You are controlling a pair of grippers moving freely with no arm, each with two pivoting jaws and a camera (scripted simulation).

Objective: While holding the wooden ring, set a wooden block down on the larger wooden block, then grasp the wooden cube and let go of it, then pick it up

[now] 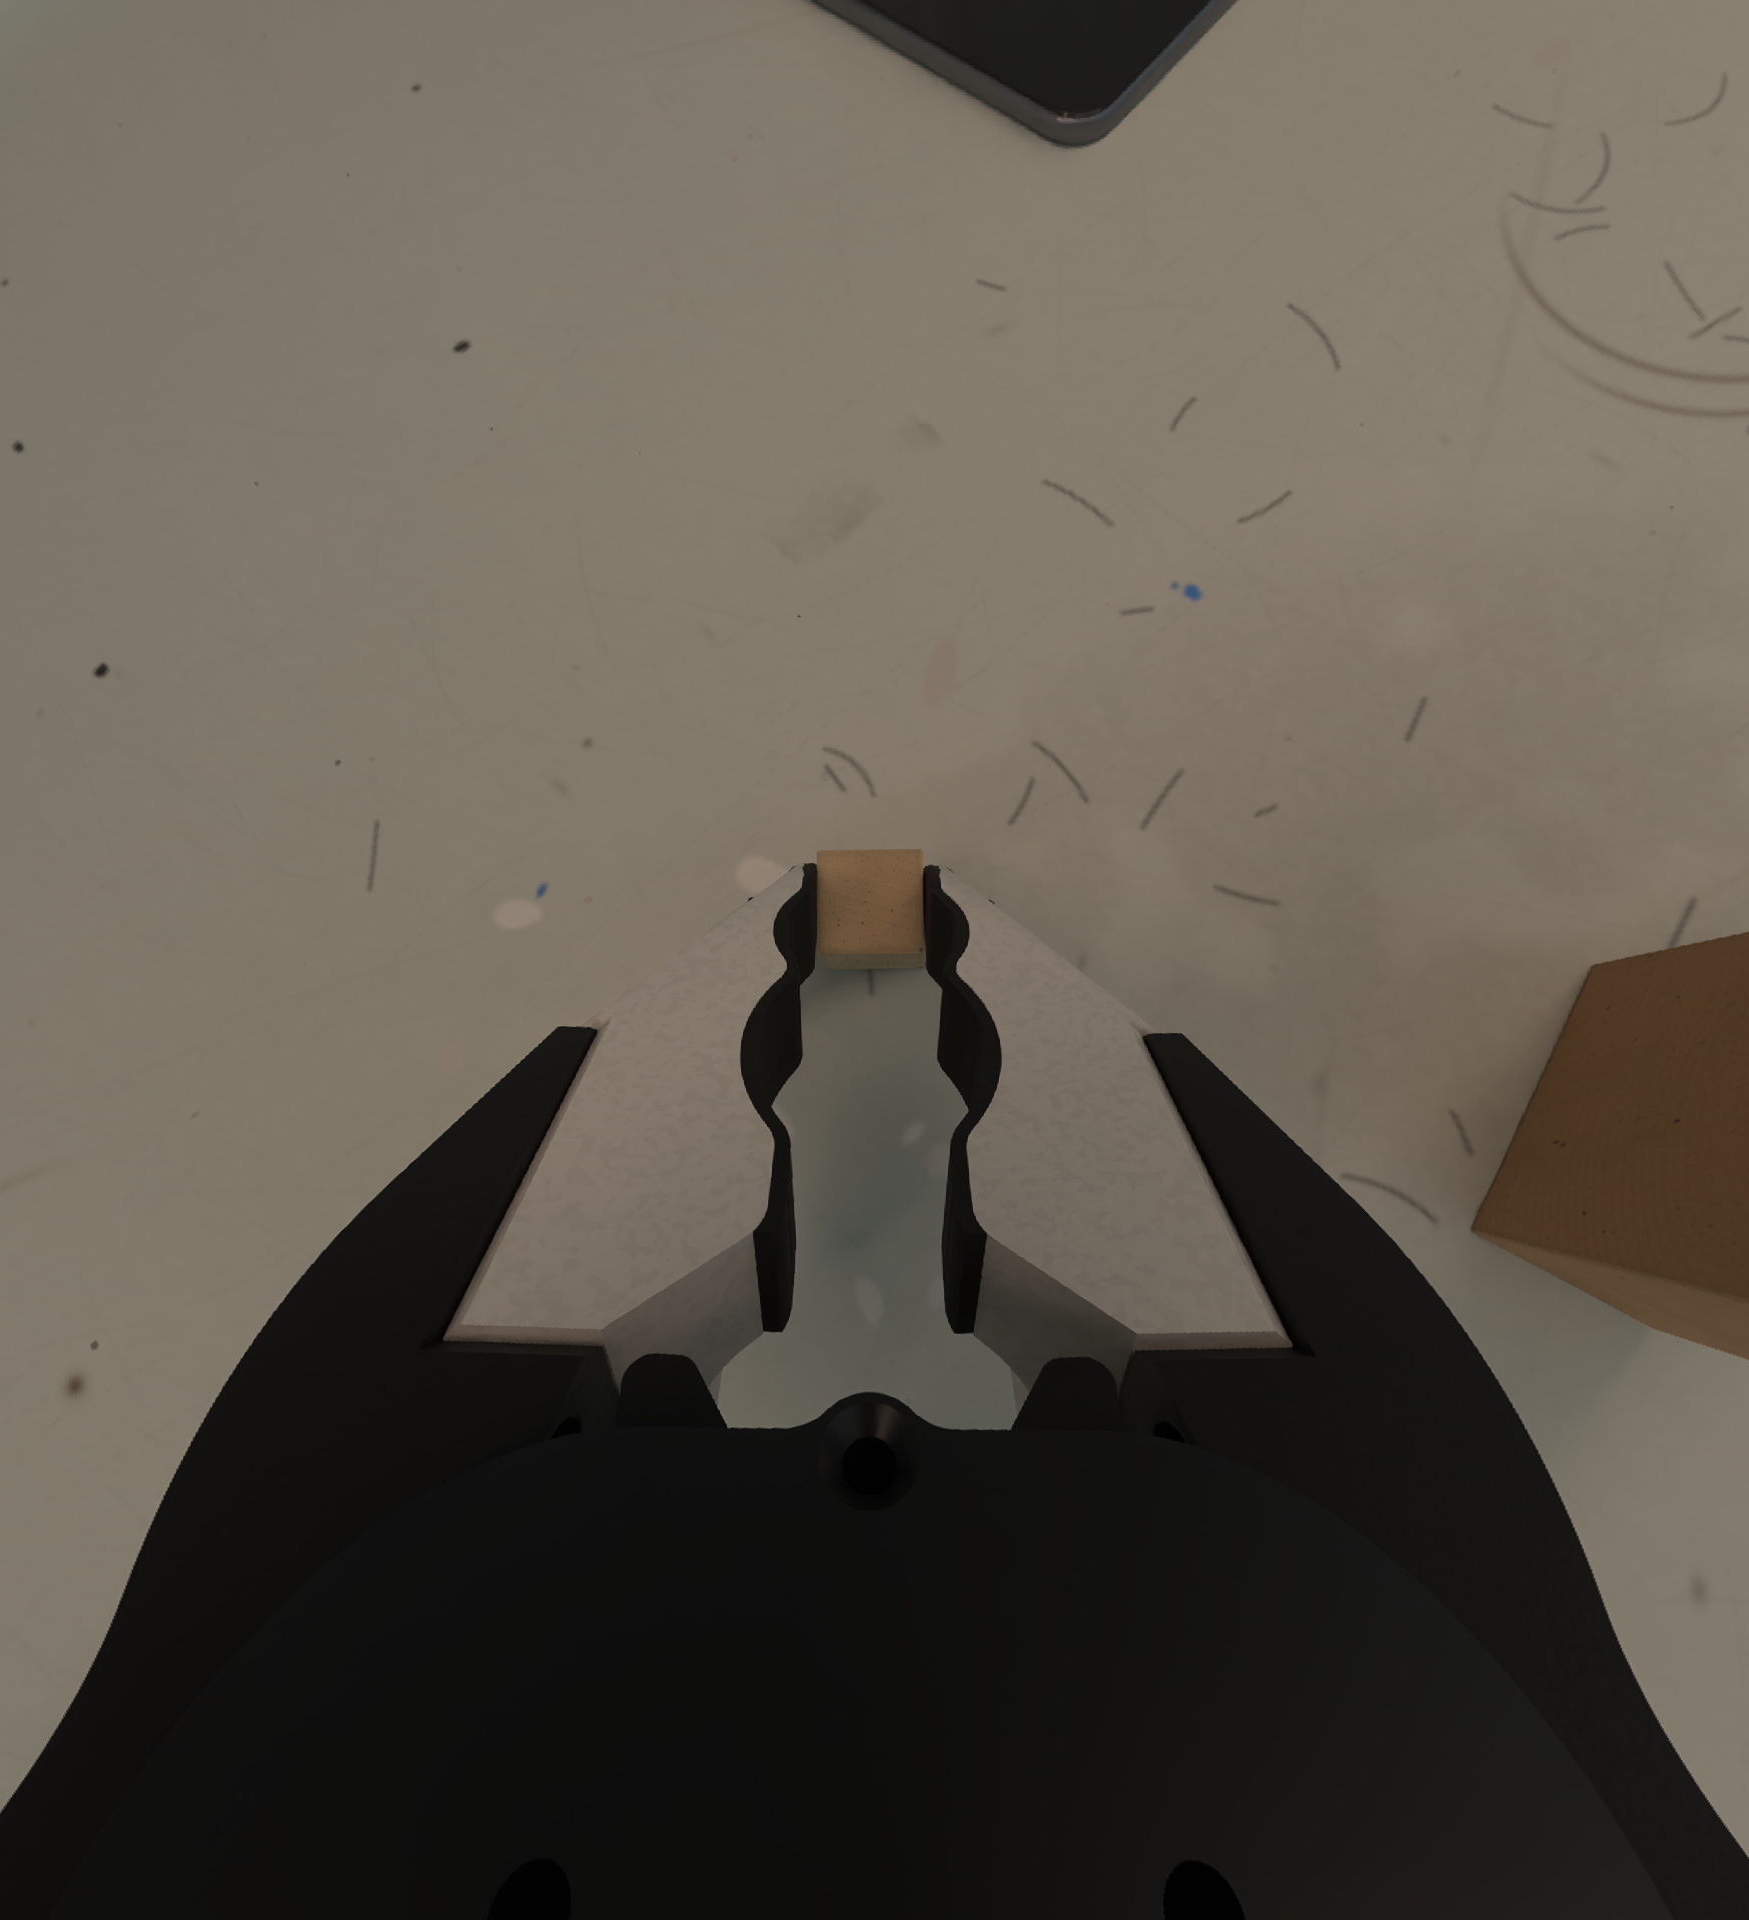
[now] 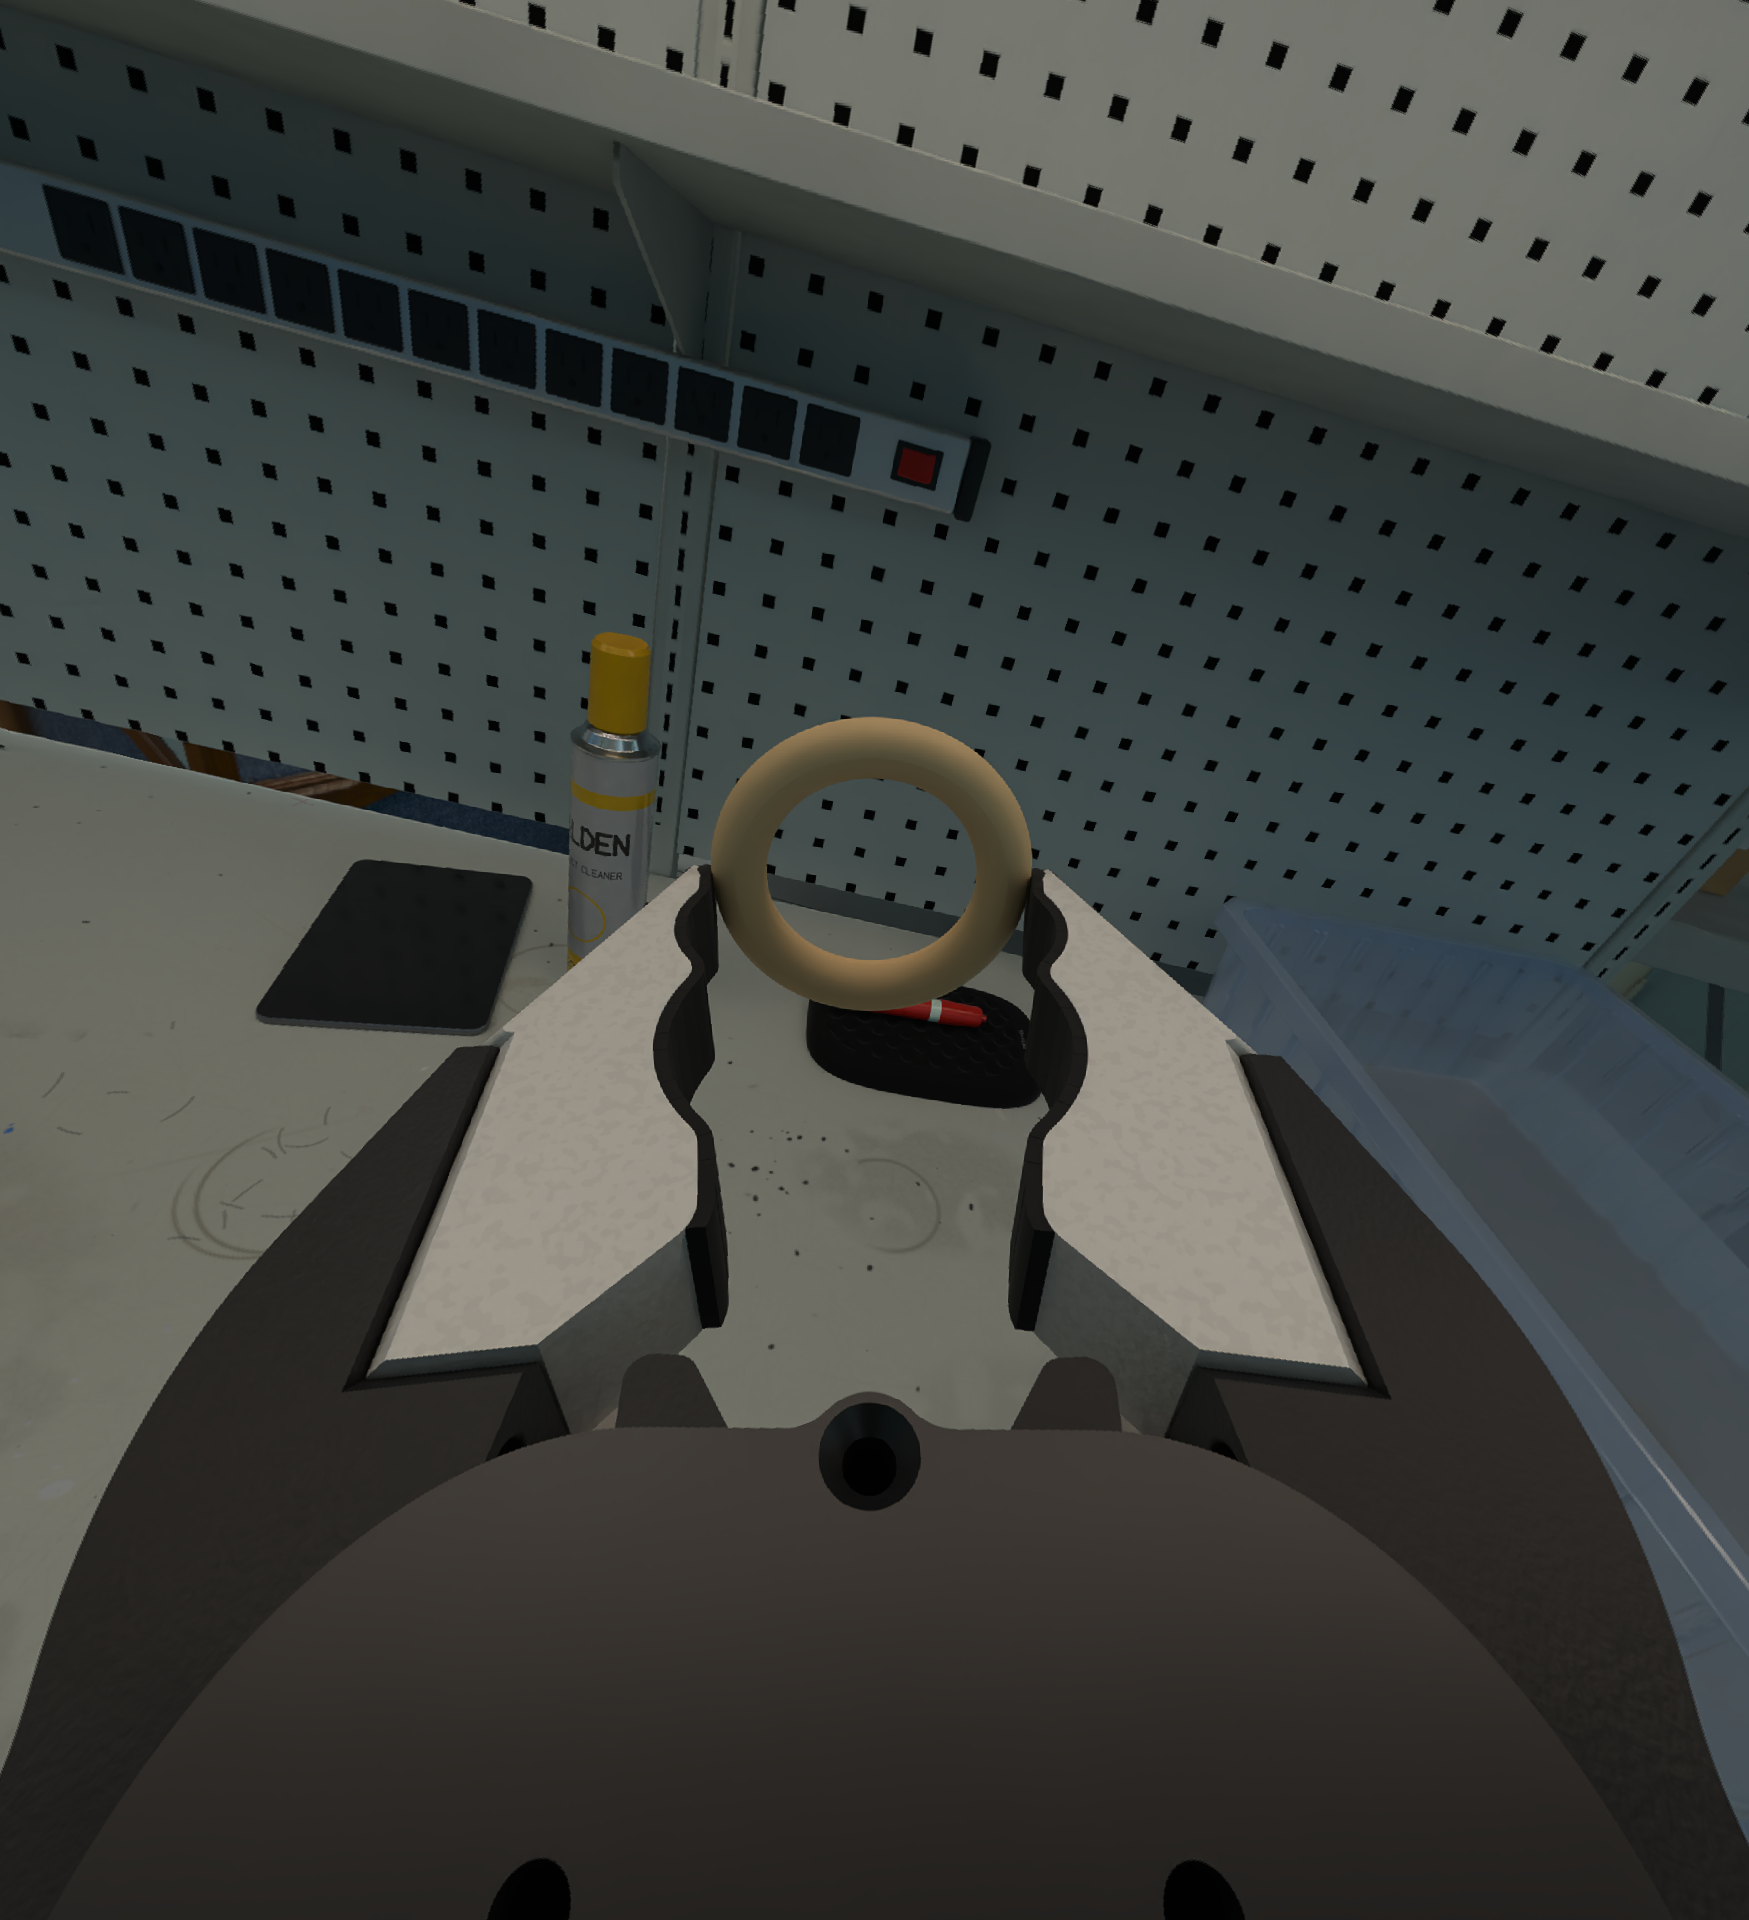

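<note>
My left gripper (image 1: 869,906) points down at the table (image 1: 434,520), its tips pinched on a small block (image 1: 869,906) that sits squarely between the pads. The block's pale face shows between the black fingertips (image 1: 795,914), and I cannot tell whether it touches the table or hangs just above it. To the right, near the edge of the left wrist view, stands the larger block (image 1: 1680,1143), darker brown, resting on the table and well apart from my tips. A dark tablet (image 1: 1036,52) lies at the far end.

My right gripper (image 2: 870,904) grips the ring (image 2: 870,850) by its two outer sides, the ring upright and facing me, clear of the table. Through and below it I see a black pad (image 2: 922,1060) with a red pen (image 2: 937,1013) on it. A spray can (image 2: 612,790) with a yellow cap stands before the pegboard (image 2: 1265,675), the tablet (image 2: 397,945) lies to its left, and a clear bin (image 2: 1524,1143) sits on the right.
</note>
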